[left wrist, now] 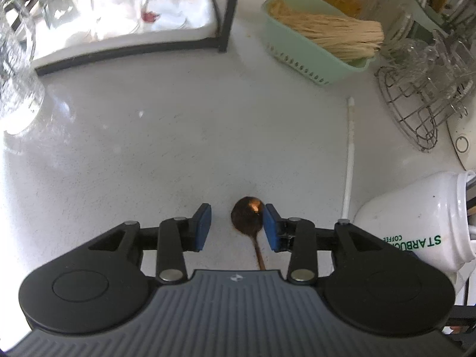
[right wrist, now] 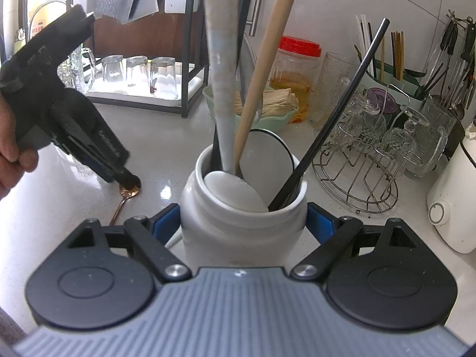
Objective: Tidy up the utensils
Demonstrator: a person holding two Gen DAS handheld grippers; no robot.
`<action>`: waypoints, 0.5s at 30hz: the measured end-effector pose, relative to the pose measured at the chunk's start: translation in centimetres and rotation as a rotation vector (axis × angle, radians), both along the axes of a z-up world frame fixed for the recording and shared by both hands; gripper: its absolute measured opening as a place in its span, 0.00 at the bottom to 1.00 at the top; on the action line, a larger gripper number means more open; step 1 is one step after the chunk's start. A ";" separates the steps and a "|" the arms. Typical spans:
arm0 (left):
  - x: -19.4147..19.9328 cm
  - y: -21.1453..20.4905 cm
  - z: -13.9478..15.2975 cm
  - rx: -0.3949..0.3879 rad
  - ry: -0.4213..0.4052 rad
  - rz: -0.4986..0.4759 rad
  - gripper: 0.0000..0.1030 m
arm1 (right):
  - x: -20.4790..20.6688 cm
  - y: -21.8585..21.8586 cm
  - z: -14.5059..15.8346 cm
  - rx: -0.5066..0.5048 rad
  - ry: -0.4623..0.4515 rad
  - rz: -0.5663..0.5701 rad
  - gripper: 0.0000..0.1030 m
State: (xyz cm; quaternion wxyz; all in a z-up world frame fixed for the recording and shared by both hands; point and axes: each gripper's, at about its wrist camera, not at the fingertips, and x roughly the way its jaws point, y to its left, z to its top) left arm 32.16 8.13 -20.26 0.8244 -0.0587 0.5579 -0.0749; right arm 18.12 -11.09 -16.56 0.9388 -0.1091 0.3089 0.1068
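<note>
A copper-coloured spoon [left wrist: 247, 218] lies flat on the pale counter, bowl up. Beside it, a white jar [right wrist: 242, 223] stands upright, crowded with long utensils.

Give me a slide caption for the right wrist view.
Right gripper clamps the white utensil jar while the left gripper hovers over a copper spoon.

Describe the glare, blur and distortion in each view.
Left wrist view: backlight washes out the glass rack, a glint sits on the spoon, and the edges are soft. Right wrist view: a glare spot on the counter; fisheye bends the wire rack.
</note>
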 end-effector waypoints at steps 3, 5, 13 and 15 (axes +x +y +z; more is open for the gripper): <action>0.1 -1.2 -0.1 0.049 -0.021 -0.039 0.42 | 0.0 0.0 0.0 -0.002 0.000 -0.001 0.89; 0.1 -2.2 -0.3 0.081 -0.029 -0.073 0.42 | 0.0 0.1 0.0 -0.003 0.000 -0.001 0.89; -0.2 -4.9 -0.7 0.187 -0.063 -0.137 0.41 | 0.0 0.0 -0.1 -0.004 -0.001 -0.003 0.90; -0.1 -5.1 -0.7 0.192 -0.062 -0.141 0.37 | 0.1 0.0 -0.1 -0.005 0.000 -0.003 0.90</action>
